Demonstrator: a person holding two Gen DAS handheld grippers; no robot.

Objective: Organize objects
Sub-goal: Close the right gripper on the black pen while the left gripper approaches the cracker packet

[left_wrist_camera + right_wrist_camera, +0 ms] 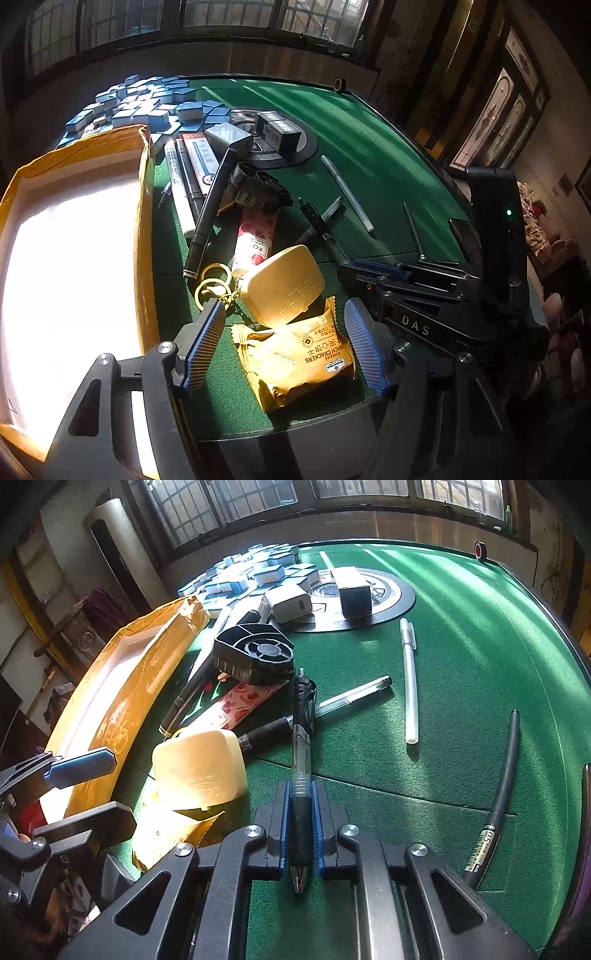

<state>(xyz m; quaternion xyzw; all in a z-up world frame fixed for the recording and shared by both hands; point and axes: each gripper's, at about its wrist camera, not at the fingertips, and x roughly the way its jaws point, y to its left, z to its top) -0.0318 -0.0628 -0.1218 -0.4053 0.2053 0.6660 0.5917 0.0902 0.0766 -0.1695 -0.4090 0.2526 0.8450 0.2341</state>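
The right gripper [300,827] is clamped on a retractable ballpoint pen [301,746] by its black rubber grip, on the green felt table [480,664]. The pen's long axis runs six to twelve o'clock, its metal tip pointing at six, toward the camera. The left gripper [284,343] stands wide apart around a cheese cracker packet [299,362], not touching it.

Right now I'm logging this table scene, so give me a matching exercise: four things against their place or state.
Things:
1. retractable pen
2. cracker packet
3. white pen
4. small black fan

Place or state:
A. lying alone on bare green felt
B. clamped in the right gripper
C. resting on the clutter beside the box
D. between the open left gripper fingers

Pairs: 1-B, 2-D, 3-A, 4-C
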